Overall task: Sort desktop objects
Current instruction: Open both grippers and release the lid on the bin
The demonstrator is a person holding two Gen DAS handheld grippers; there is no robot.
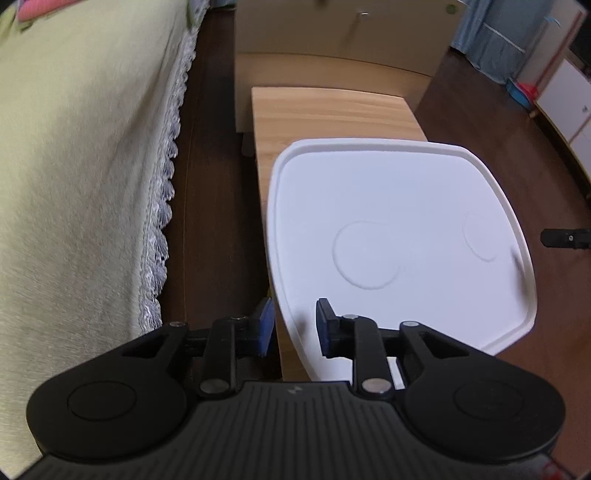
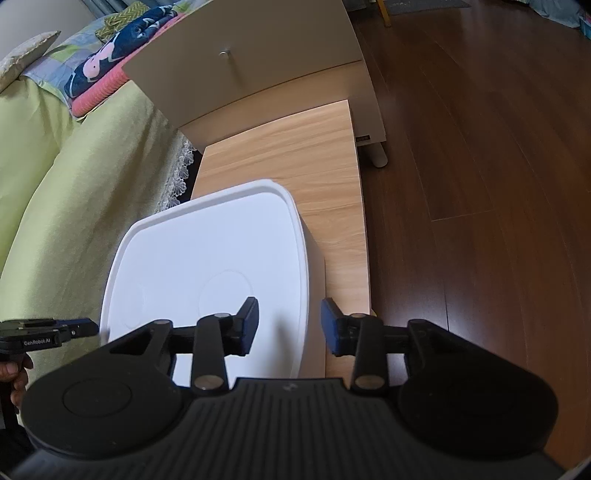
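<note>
A white box with a closed lid (image 1: 399,221) stands on a light wooden table (image 1: 325,107); two faint circles are pressed into the lid. My left gripper (image 1: 294,321) is open and straddles the lid's left rim. My right gripper (image 2: 289,321) is open too, with the right rim and side of the white box (image 2: 207,258) between its fingers. Each gripper shows at the edge of the other's view: the right gripper (image 1: 567,238) beside the lid's far side, and the left gripper (image 2: 55,330) with a hand (image 2: 14,373) behind it. Nothing lies on the lid.
A bed with a yellow-green cover (image 1: 74,184) and lace trim runs close along the table's left side. A beige cabinet (image 1: 332,33) stands behind the table (image 2: 295,155). Dark wooden floor (image 2: 480,147) lies to the right. Folded blankets (image 2: 110,74) rest on the bed.
</note>
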